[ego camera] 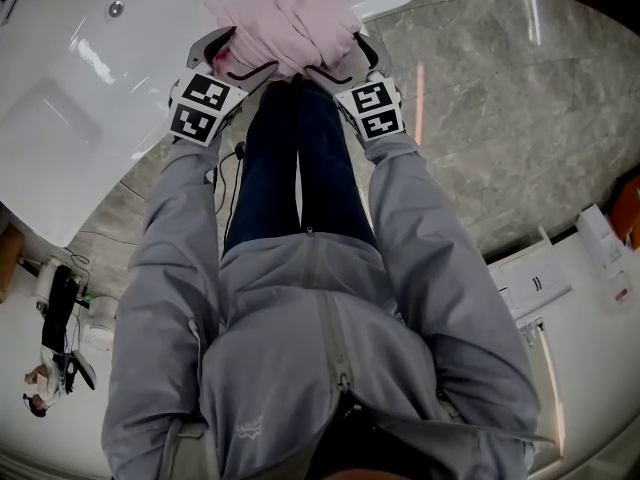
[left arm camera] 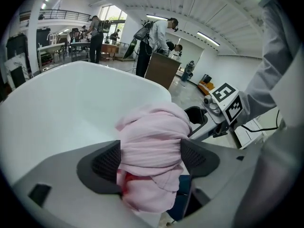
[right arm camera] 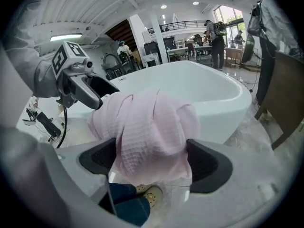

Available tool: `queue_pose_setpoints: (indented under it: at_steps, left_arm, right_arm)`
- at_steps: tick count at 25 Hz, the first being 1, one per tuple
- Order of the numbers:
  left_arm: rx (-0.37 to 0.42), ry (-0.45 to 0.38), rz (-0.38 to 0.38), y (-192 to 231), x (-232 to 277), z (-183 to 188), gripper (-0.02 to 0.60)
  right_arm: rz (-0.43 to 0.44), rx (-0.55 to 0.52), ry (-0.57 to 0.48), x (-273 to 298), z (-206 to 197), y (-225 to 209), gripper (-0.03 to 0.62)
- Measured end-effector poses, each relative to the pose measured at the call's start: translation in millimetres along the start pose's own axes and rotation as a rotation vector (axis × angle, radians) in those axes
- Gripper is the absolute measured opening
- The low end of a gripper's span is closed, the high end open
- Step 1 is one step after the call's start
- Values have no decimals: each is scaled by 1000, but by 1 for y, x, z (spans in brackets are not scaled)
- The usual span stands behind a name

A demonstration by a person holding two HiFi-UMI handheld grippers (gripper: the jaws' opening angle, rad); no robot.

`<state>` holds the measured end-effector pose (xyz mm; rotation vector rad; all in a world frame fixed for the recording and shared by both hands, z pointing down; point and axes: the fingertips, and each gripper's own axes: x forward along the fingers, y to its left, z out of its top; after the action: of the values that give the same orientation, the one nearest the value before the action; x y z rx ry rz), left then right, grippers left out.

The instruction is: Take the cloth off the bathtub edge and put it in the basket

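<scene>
A pink cloth (ego camera: 290, 23) lies bunched on the rim of the white bathtub (ego camera: 100, 88), right in front of the person's knees. My left gripper (ego camera: 237, 56) stands open at the cloth's left side. In the left gripper view the cloth (left arm camera: 152, 137) fills the gap between the two dark pads (left arm camera: 107, 163). My right gripper (ego camera: 345, 60) stands open at the cloth's right side, and in the right gripper view the cloth (right arm camera: 152, 127) hangs between its pads (right arm camera: 204, 163). The cloth touches the pads loosely and still rests on the tub rim (right arm camera: 213, 75). No basket is in view.
The person's legs in dark trousers (ego camera: 295, 158) stand close against the tub. Grey marble floor (ego camera: 500, 98) spreads to the right, with white boxes (ego camera: 530, 288) beyond. A black device with cables (ego camera: 60, 308) lies at the left. People (left arm camera: 156, 42) stand by a wooden cabinet (left arm camera: 161, 70) behind the tub.
</scene>
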<state>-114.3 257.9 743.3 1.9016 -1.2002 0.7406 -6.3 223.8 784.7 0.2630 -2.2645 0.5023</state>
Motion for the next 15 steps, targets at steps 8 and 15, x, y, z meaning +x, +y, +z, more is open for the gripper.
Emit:
queue_pose_setpoints:
  at_steps: [8,15]
  left_arm:
    - [5,144,-59,-6,16,-19,374]
    - [30,203,-91,-11,35,-33,373]
  right_arm:
    - [37,-67,39,21,-1,1,450]
    - [64,-45,96,33,-5,5,449]
